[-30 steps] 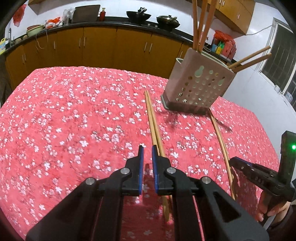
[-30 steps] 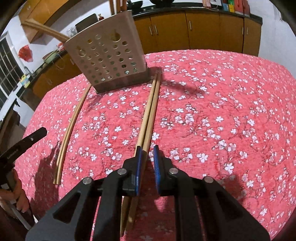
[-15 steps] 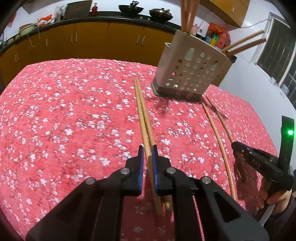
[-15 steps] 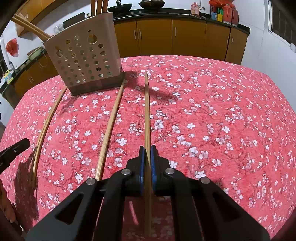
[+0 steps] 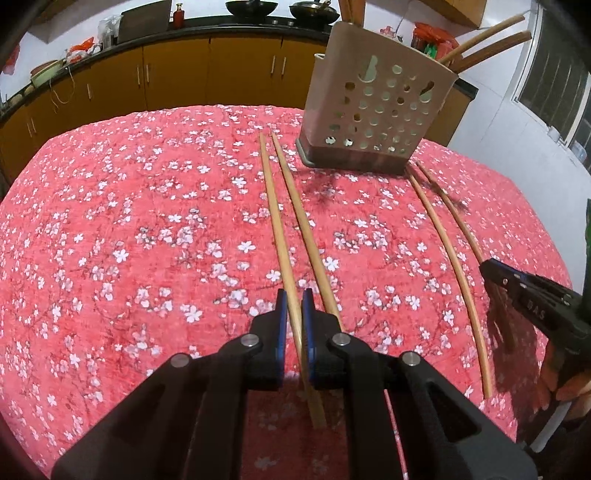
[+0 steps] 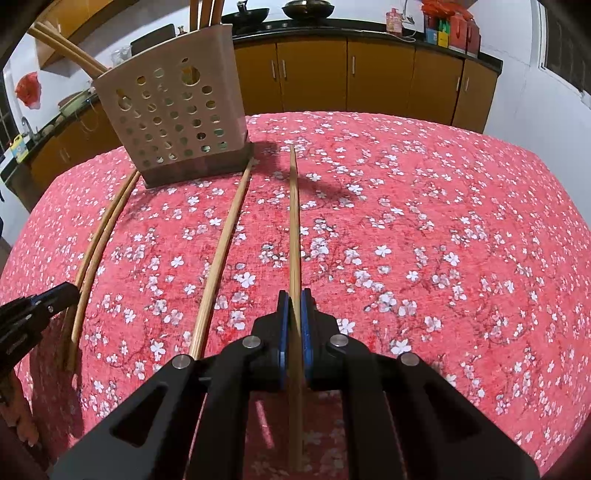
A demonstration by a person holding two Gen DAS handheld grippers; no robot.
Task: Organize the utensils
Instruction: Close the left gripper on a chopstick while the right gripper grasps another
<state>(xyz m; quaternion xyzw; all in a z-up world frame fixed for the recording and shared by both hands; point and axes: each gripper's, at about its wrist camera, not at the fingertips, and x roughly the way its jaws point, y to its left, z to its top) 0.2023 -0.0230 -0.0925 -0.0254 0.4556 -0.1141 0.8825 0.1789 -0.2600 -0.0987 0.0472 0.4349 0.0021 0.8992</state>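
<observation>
I record a perforated holder (image 5: 376, 110) standing toward the far edge of the table (image 5: 110, 221), which carries a red flowered cloth. Spare chopsticks (image 5: 487, 37) lean out of the holder's top. Behind the table run brown cabinets (image 5: 177, 77) with woks (image 5: 251, 5) on their top.

Four sticks lie on the cloth, running from the holder's base toward the near edge.

The left tongs (image 5: 294, 299) are clamped on the left stick (image 5: 273, 206) close to its near end, with the stick running forward between the blue pads. A second stick (image 5: 299, 210) lies just beside it on the right and passes under the right finger.

The right tongs (image 6: 294, 299) are clamped on the right stick (image 6: 293, 221), again near its near end. A fourth stick (image 6: 225, 236) lies apart to their left, its far tip touching the holder's corner.
</observation>
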